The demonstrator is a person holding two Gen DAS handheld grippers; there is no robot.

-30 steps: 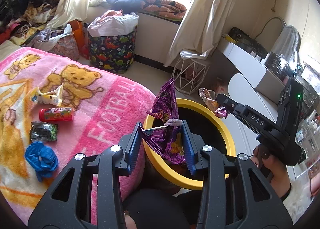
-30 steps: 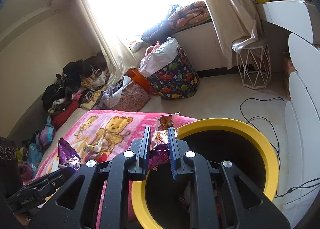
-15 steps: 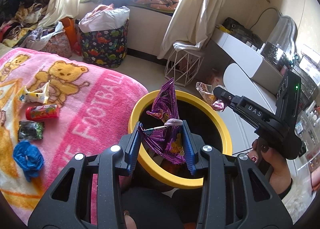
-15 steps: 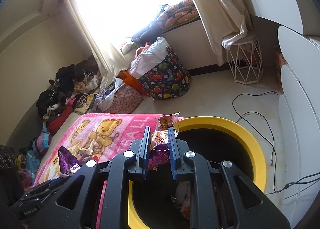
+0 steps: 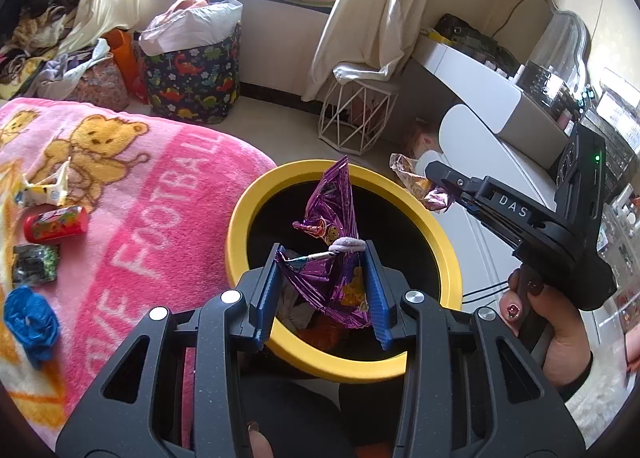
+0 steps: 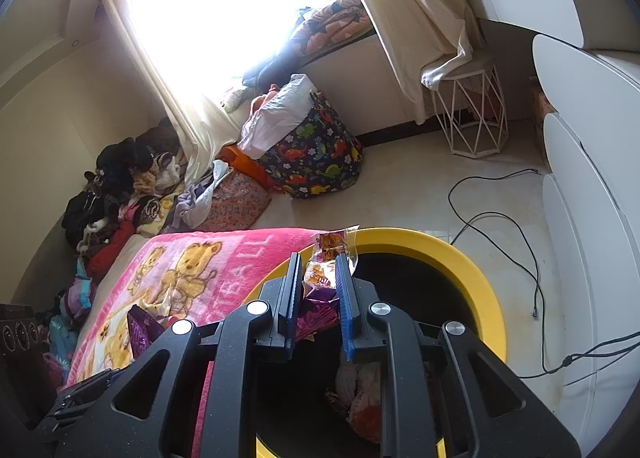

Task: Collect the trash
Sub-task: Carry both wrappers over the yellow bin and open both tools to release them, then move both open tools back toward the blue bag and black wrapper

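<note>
My left gripper (image 5: 322,258) is shut on a purple foil snack wrapper (image 5: 330,242) and holds it over the opening of the yellow-rimmed black bin (image 5: 240,218). My right gripper (image 6: 318,262) is shut on a clear and orange snack wrapper (image 6: 326,258) above the bin's rim (image 6: 460,258); it also shows in the left wrist view (image 5: 430,174) with its wrapper (image 5: 412,174) over the bin's far right edge. Trash lies in the bin (image 6: 360,390). On the pink blanket (image 5: 140,198) lie a red can (image 5: 54,224), a white carton (image 5: 42,192), a dark packet (image 5: 34,264) and a blue wad (image 5: 30,322).
A dinosaur-print laundry bag (image 5: 192,74) and a white wire stool (image 5: 356,114) stand on the floor behind the bin. White rounded furniture (image 5: 476,138) is at the right. A black cable (image 6: 500,226) runs across the floor. Piles of clothes (image 6: 120,186) lie by the window.
The left gripper has moved right with the purple wrapper, from the bin's near-left rim to over its middle. The right gripper has shifted further over the bin with its wrapper.
</note>
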